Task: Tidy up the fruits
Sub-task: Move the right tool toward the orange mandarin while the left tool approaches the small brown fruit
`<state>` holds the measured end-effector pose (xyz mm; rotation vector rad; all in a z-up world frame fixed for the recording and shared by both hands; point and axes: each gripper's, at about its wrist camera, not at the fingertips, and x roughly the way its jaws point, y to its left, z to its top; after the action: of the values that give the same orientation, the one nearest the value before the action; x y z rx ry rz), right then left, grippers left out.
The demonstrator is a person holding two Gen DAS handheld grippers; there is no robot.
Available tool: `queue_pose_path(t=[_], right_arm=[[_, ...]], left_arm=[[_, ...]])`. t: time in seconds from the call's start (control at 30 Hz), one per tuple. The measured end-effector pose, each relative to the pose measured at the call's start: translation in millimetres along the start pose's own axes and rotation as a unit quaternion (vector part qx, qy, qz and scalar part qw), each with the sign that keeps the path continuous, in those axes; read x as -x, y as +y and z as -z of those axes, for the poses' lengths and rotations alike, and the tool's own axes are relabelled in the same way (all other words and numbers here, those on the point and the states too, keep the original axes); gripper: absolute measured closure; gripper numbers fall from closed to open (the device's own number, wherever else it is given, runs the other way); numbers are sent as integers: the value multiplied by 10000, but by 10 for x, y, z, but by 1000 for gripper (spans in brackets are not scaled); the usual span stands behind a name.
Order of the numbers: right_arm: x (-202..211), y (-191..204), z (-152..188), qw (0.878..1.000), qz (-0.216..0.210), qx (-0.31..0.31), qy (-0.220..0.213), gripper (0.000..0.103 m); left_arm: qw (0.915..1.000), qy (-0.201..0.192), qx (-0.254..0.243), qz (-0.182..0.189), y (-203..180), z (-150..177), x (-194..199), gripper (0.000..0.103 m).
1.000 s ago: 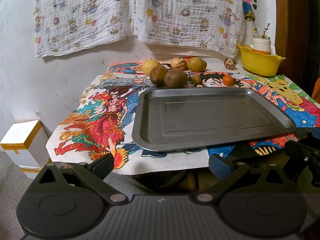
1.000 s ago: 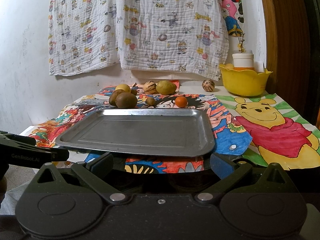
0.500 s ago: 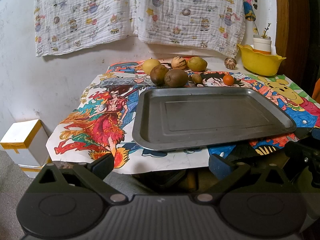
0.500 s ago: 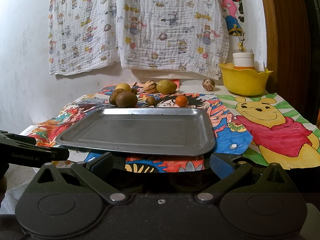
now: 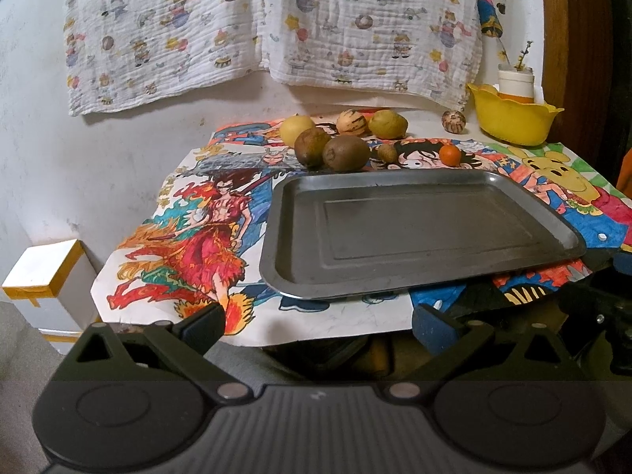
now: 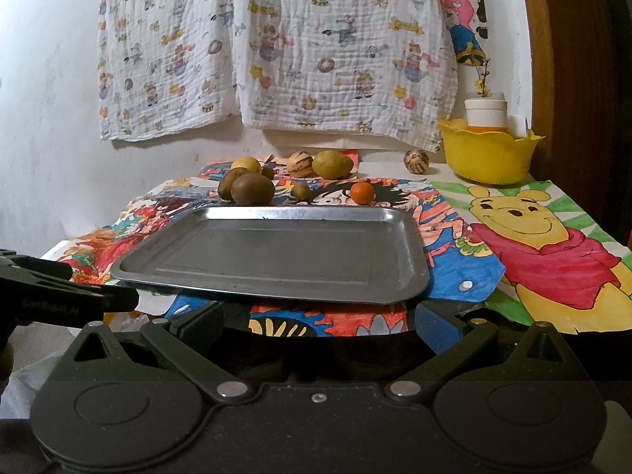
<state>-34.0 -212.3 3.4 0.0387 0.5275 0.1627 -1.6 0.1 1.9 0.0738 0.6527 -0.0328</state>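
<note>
Both the left gripper (image 5: 314,328) and the right gripper (image 6: 318,326) stand wide open, holding nothing; the fruits (image 5: 345,153) lie in the upper centre, behind the empty tray (image 6: 410,233); only the left view shows a white box (image 5: 43,276) at lower left; only the right view shows the whole bear drawing (image 6: 549,252).

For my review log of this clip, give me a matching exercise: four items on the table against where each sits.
Things:
1. small orange fruit
2. metal tray
3. yellow bowl
4. striped round fruit

Places:
A. far right corner
B. alone, just left of the bowl
C. nearest the claws
D. just beyond the tray's far right corner

Pairs: 1-D, 2-C, 3-A, 4-B
</note>
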Motion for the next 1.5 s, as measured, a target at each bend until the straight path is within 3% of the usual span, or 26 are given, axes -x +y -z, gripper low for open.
queue_pose_path(t=[0.23, 0.67, 1.0, 1.5], right_arm=[[-81, 46, -80, 9999, -46, 143, 20, 0], [-378, 136, -321, 9993, -104, 285, 216, 0], [-727, 180, -480, 9983, -122, 402, 406, 0], [-1369, 181, -753, 9954, 8, 616, 730, 0]], left_arm=[[9999, -7, -147, 77, -11, -45, -51, 0], [9996, -173, 139, 155, 354, -395, -145, 0], [9988, 27, 423, 241, 608, -685, -544, 0], [9975, 333, 626, 59, 888, -1035, -1228, 0]])
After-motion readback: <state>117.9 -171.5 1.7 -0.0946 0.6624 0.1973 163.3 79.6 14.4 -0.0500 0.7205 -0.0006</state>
